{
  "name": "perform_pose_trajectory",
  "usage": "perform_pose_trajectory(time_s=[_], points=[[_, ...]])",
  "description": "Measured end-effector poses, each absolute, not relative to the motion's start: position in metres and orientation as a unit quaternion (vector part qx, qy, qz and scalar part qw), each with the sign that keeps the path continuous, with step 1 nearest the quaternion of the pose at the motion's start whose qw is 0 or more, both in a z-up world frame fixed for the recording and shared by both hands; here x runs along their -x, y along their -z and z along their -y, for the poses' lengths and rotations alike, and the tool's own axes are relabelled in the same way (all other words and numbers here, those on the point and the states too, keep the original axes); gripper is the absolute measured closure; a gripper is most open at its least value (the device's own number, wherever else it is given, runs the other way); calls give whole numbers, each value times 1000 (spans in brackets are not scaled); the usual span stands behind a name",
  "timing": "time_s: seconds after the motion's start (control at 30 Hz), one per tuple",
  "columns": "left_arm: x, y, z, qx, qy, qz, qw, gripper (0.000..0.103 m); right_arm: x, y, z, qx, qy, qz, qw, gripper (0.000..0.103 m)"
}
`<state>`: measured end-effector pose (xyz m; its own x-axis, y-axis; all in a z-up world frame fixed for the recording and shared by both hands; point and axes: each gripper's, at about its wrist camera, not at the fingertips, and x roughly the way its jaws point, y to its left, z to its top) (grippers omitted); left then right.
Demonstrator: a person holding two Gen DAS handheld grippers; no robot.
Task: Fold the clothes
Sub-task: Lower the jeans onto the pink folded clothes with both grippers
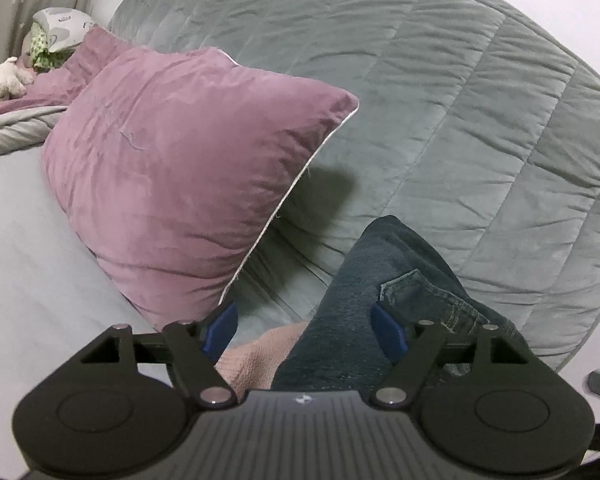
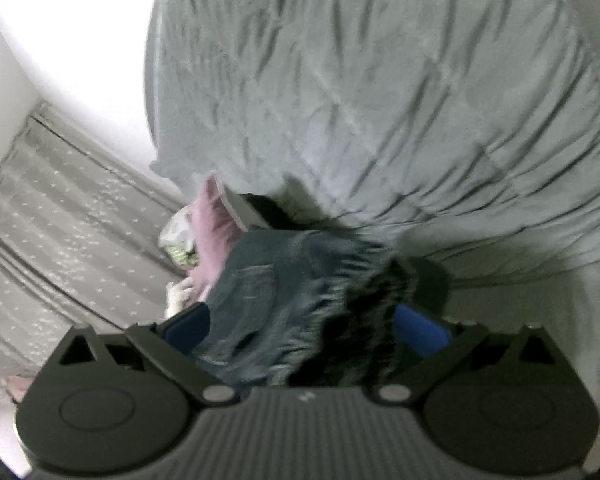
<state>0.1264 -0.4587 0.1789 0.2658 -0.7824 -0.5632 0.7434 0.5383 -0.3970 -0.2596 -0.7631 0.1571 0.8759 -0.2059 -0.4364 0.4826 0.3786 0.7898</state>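
A: What is seen from the left wrist?

B: The left hand-held gripper is seen with its blue pads spread apart; dark blue denim jeans are draped between them, just beside the large mauve velvet pillow, on the grey quilted bed cover.

A: And from the right wrist?

B: The view is blurred. The right hand-held gripper is held wide apart, the jeans bunched between its fingers, below the pillow.
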Motion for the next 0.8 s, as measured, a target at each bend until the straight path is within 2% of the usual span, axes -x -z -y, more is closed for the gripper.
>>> perform_pose_trajectory(time_s=[0.23,0.27,0.3,0.37,0.47,0.57,0.8], points=[[-132,-177,455,36,486,-386,783,26,263,-100,786,-605,179,-144,762,0],[-134,-177,454,43,492,-392,776,29,259,-91,788,-623,156,-140,753,0],[-135,-175,452,58,503,-401,763,41,255,-83,790,-642,132,-137,742,0],[-139,-172,448,96,525,-417,736,59,247,-78,786,-649,107,-139,741,11],[-140,-171,440,117,527,-409,736,65,240,-94,768,-597,134,-148,777,33],[-144,-171,431,159,529,-411,725,70,241,-113,757,-576,145,-138,792,40],[-150,-201,424,191,533,-378,732,73,237,-158,736,-550,153,-127,811,44]])
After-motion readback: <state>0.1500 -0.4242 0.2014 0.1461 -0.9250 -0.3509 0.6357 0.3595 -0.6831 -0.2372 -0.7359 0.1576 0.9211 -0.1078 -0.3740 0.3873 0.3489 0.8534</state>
